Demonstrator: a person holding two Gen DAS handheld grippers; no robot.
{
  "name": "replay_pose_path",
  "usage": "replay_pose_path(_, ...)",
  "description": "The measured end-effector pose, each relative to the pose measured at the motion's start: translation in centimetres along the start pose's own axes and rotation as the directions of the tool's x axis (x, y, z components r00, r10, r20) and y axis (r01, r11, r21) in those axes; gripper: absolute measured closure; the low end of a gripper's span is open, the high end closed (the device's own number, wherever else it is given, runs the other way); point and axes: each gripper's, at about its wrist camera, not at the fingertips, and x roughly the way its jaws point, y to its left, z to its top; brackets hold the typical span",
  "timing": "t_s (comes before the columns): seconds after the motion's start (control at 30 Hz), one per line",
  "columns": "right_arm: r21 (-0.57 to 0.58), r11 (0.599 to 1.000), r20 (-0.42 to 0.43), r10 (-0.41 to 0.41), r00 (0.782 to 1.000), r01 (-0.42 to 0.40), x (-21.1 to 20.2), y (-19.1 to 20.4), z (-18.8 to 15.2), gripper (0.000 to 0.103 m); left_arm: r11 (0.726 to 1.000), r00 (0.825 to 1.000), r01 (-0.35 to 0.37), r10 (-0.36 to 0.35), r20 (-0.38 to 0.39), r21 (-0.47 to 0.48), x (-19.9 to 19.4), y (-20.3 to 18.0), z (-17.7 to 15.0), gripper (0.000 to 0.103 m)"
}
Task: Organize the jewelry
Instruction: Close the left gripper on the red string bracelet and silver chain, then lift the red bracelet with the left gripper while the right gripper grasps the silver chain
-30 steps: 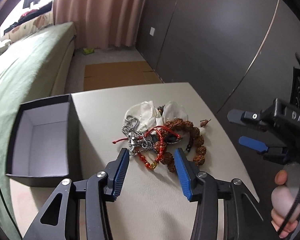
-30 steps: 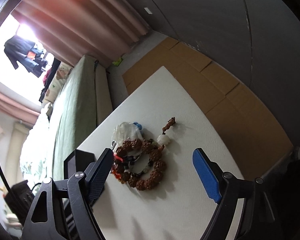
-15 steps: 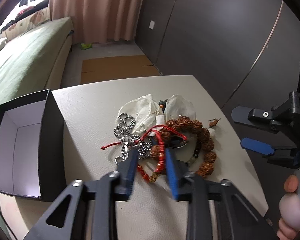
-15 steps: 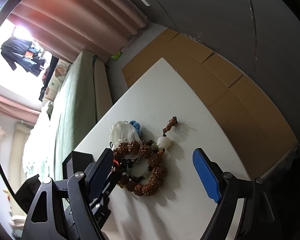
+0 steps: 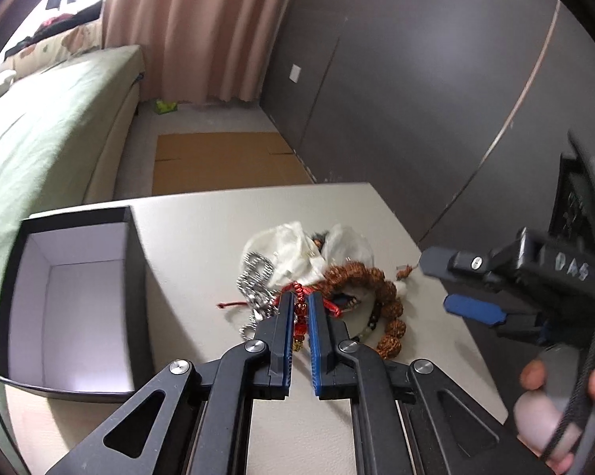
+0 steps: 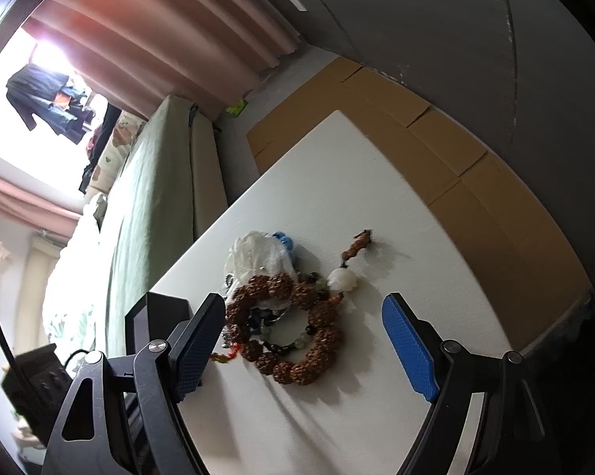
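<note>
A pile of jewelry lies on the white table [image 5: 202, 237]. In it are a red bead bracelet [image 5: 300, 326] with red cord, a silver chain [image 5: 254, 281], a brown seed-bead bracelet [image 5: 388, 304] and white pouches [image 5: 297, 249]. My left gripper [image 5: 300, 304] is shut on the red bead bracelet at the near side of the pile. My right gripper [image 6: 303, 340] is open and empty, just above the brown seed-bead bracelet [image 6: 293, 324]; it also shows in the left wrist view [image 5: 456, 289] to the right of the pile.
An open black box [image 5: 137, 277] with a white inside stands on the table left of the pile. A green bed [image 5: 40, 138] runs along the left. Cardboard [image 5: 222, 158] lies on the floor beyond the table. A dark wall is on the right.
My left gripper moved forward into the pile and closed from open onto the red bead bracelet. The right gripper stayed open and barely shifted.
</note>
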Motion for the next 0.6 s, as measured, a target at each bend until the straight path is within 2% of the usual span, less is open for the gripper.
replay_pose_path(0.2,-0.059,0.997,-0.022,0.042,0.999,-0.043,1.1,2.3,-0.9,0.02,0.997,0.999,0.035,-0.032,0.045,-0.069,-2.8,2.1,0.9,0.096)
replay_pose_path(0.37,-0.082,0.99,-0.074,0.112,0.991,-0.118,2.7,4.3,-1.7,0.038,0.99,0.996,0.069,-0.061,0.065,-0.12,-4.6,3.7,1.6,0.096)
replay_pose_path(0.47,-0.091,0.987,-0.098,0.122,0.988,-0.131,3.8,5.1,-2.2,0.045,0.986,0.994,0.092,-0.081,0.078,-0.141,-5.8,4.7,1.8,0.096)
replay_pose_path(0.6,-0.1,0.986,-0.121,0.117,0.986,-0.13,5.1,5.9,-2.6,0.048,0.981,0.99,0.12,-0.106,0.095,-0.156,-7.4,5.7,1.9,0.096)
